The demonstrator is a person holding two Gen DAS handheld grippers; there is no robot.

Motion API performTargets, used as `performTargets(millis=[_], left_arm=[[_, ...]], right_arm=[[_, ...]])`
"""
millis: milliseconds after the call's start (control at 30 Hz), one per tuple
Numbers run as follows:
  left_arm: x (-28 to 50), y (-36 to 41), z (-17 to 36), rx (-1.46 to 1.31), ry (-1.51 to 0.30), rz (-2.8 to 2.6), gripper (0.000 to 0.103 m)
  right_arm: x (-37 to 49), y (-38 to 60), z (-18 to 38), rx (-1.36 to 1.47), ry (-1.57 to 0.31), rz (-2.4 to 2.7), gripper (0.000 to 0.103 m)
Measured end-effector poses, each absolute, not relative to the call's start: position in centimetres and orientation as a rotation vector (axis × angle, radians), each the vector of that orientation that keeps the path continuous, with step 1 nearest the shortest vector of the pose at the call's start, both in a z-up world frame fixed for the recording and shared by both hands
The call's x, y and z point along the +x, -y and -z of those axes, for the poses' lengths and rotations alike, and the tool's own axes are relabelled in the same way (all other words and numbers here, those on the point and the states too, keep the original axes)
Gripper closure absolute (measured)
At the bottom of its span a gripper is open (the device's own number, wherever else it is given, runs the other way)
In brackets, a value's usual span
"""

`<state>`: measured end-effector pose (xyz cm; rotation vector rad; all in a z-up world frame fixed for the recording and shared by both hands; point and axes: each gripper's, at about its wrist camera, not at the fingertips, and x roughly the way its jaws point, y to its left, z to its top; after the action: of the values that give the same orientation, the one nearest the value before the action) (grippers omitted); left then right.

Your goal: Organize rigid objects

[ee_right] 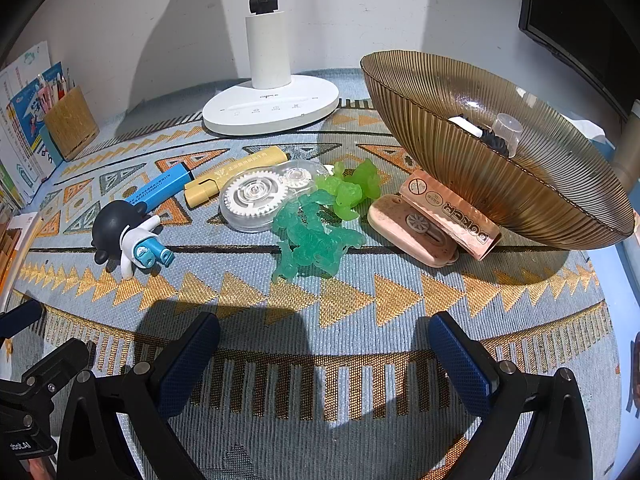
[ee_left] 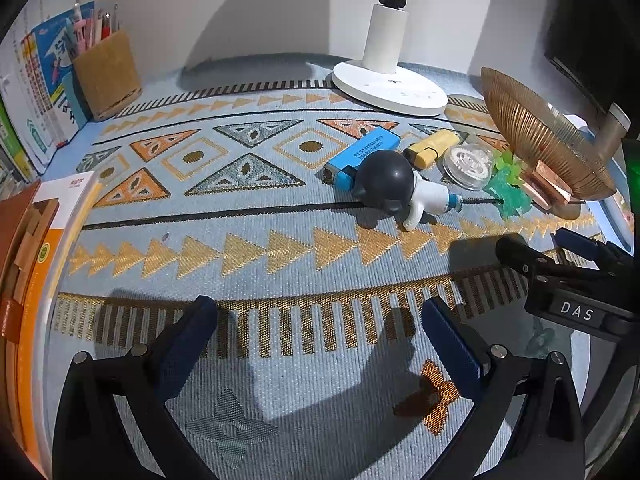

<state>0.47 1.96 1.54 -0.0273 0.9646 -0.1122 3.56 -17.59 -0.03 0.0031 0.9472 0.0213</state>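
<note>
A toy figure (ee_left: 390,186) with a dark round head lies on its side on the patterned cloth. Behind it lie a blue highlighter (ee_left: 360,156) and a yellow highlighter (ee_left: 430,148). A clear correction tape (ee_right: 260,196), teal figures (ee_right: 312,236) and light green figures (ee_right: 352,188) sit in a cluster. A pink case (ee_right: 412,228) and a copper poker box (ee_right: 452,212) lie under a tilted amber ribbed bowl (ee_right: 480,168) holding a few small items. My left gripper (ee_left: 320,312) is open over bare cloth, well short of the toy. My right gripper (ee_right: 324,324) is open and empty in front of the teal figures.
A white lamp base (ee_right: 272,108) stands at the back. A cork pen holder (ee_left: 106,76) and upright books (ee_left: 40,92) fill the back left. An orange-and-white book (ee_left: 40,260) lies along the left edge. A dark monitor (ee_right: 580,20) stands behind the bowl.
</note>
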Motion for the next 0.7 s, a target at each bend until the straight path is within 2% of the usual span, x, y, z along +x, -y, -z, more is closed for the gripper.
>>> performTargets(millis=[167, 333, 600, 700], left_arm=[[0.1, -2.3, -2.4, -0.047, -0.924, 0.083, 0.001], [1.2, -2.8, -4.0, -0.287, -0.883, 0.167, 0.001], [6.3, 2.3, -1.8, -0.259, -0.99, 0.055, 0.002], [7.2, 2.8, -1.5, -0.221, -0.961, -0.005, 0.005]], right_arm=[[3.5, 17.5, 0.0, 0.003, -0.947, -0.021, 0.0], [3.5, 17.6, 0.0, 0.003, -0.947, -0.021, 0.0], [3.6, 17.6, 0.0, 0.002, -0.947, -0.021, 0.0], [3.3, 17.8, -0.1, -0.008, -0.973, -0.062, 0.0]])
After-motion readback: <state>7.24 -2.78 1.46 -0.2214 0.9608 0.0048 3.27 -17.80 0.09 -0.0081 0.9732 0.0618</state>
